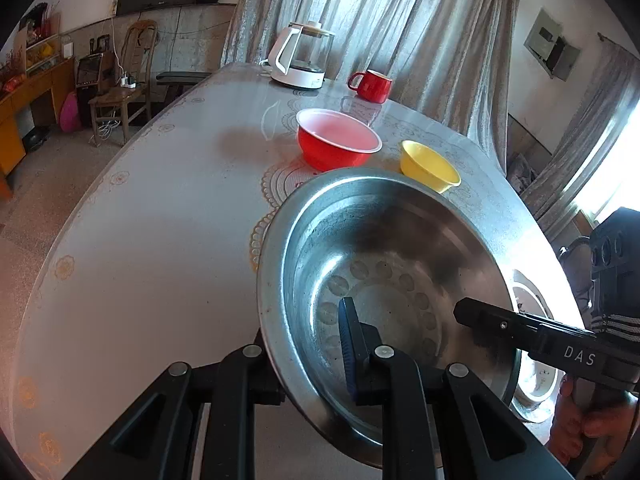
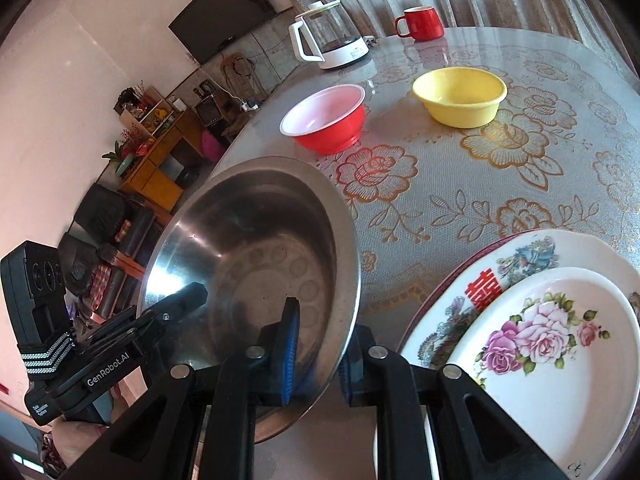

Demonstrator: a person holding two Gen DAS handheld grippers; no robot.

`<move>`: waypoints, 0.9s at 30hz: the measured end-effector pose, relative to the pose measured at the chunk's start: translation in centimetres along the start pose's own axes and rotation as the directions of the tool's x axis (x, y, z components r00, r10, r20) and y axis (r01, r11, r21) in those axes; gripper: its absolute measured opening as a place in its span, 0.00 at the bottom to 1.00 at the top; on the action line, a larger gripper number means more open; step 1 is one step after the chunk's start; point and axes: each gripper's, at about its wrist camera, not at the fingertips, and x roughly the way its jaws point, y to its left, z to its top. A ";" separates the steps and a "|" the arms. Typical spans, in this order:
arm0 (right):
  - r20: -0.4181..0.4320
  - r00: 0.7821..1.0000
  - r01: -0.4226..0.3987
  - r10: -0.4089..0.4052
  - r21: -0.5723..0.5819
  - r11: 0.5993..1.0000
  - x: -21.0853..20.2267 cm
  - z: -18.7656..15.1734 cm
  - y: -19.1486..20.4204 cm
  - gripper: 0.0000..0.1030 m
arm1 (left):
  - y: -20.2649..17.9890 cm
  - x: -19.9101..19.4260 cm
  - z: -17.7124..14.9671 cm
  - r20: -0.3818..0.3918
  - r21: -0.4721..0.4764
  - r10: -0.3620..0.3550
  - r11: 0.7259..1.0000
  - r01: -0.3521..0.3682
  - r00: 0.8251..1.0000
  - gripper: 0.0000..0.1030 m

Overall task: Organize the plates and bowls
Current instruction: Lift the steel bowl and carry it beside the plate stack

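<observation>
We observe a dull steel bowl [image 1: 384, 264], tilted above the table [image 1: 160, 240], its rim clamped by the left hand-held gripper [image 1: 316, 364] and right hand-held gripper [image 2: 316, 360]. The stacked floral plates [image 2: 552, 344] lie just beside it; the red bowl [image 1: 338, 144] and yellow bowl [image 1: 430, 166] sit beyond, bare table leftward
</observation>
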 end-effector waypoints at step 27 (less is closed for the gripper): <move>-0.057 0.995 0.080 -0.083 -0.049 0.996 1.8 -1.0 1.3 0.20 | 1.2 3.1 -1.8 -0.052 -0.030 0.025 0.999 -0.026 0.998 0.19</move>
